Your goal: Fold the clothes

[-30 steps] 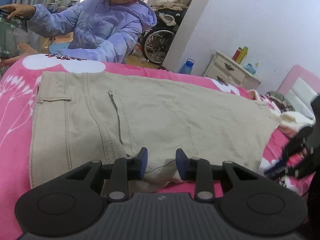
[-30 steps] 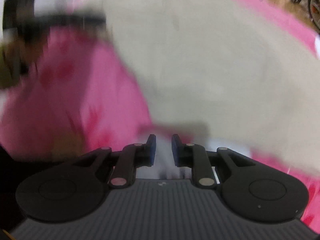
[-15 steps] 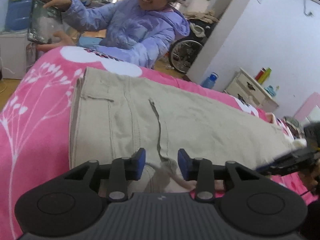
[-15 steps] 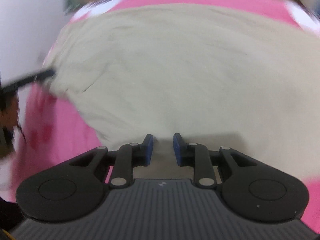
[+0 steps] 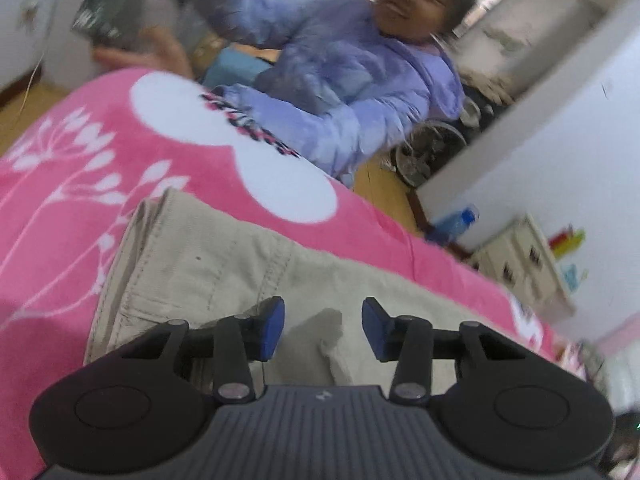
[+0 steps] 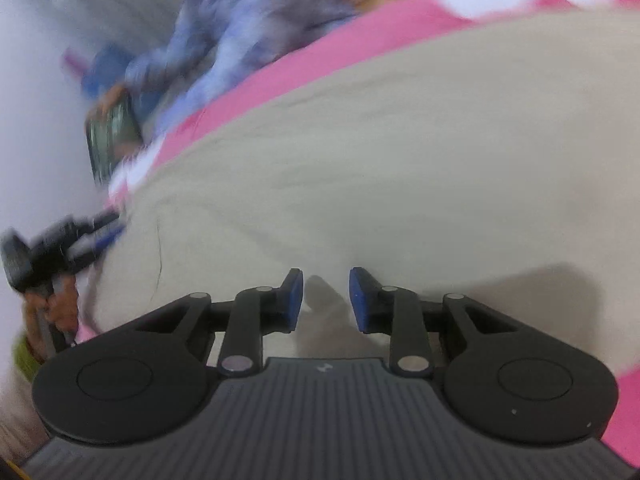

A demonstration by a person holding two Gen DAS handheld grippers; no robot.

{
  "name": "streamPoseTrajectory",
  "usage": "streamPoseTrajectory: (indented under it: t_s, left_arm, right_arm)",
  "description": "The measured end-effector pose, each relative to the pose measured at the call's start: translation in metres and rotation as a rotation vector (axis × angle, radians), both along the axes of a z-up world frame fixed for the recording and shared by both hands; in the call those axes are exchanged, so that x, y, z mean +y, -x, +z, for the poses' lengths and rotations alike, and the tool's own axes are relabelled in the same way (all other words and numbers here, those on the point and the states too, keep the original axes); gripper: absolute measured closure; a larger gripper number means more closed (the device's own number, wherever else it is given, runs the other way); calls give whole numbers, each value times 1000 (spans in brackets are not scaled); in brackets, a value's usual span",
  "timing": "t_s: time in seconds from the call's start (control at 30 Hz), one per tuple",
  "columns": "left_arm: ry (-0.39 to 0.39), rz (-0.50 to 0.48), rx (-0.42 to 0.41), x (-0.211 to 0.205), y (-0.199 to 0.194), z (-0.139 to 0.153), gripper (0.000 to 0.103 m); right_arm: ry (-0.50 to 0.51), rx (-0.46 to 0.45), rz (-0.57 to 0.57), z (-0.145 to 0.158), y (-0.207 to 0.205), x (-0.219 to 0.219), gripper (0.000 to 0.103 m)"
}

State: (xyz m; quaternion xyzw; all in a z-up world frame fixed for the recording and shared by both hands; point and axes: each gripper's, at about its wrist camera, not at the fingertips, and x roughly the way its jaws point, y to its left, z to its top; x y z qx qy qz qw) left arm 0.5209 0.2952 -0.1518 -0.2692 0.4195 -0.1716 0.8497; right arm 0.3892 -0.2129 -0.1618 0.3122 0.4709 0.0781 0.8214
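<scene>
Khaki trousers spread flat across pink floral blanket on a bed, waistband end toward left gripper, laid out full length so both ends can be reached at once. Left gripper poised low over near edge of cloth, jaws parted, a small ridge of fabric between but not pinched. Right gripper likewise parted over a raised fold of the trousers, nothing clamped; likely lining up for a lift. Beyond, onlooker in lilac jacket holding a phone; white bedside cabinet against wall.
</scene>
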Motion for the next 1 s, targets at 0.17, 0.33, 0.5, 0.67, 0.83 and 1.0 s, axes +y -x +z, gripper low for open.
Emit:
streamPoseTrajectory:
  t_s: [0.17, 0.33, 0.5, 0.67, 0.83, 1.0]
  left_arm:
    - [-29, -3, -37, -12, 8, 21, 55]
    - [-114, -144, -116, -67, 31, 43, 55]
    - [-177, -329, -188, -145, 59, 38, 55]
    - [-265, -448, -198, -188, 73, 19, 55]
    - [-285, -487, -165, -186, 68, 6, 55]
    - [-299, -485, -163, -189, 65, 9, 55]
  right_arm:
    - [-17, -38, -213, 15, 49, -60, 76]
    - [32, -211, -124, 40, 41, -47, 74]
    - [90, -214, -74, 24, 20, -25, 74]
    - [103, -207, -181, 9, 40, -67, 75]
    - [128, -200, -477, 11, 92, -161, 75]
    - [146, -236, -605, 28, 111, -203, 73]
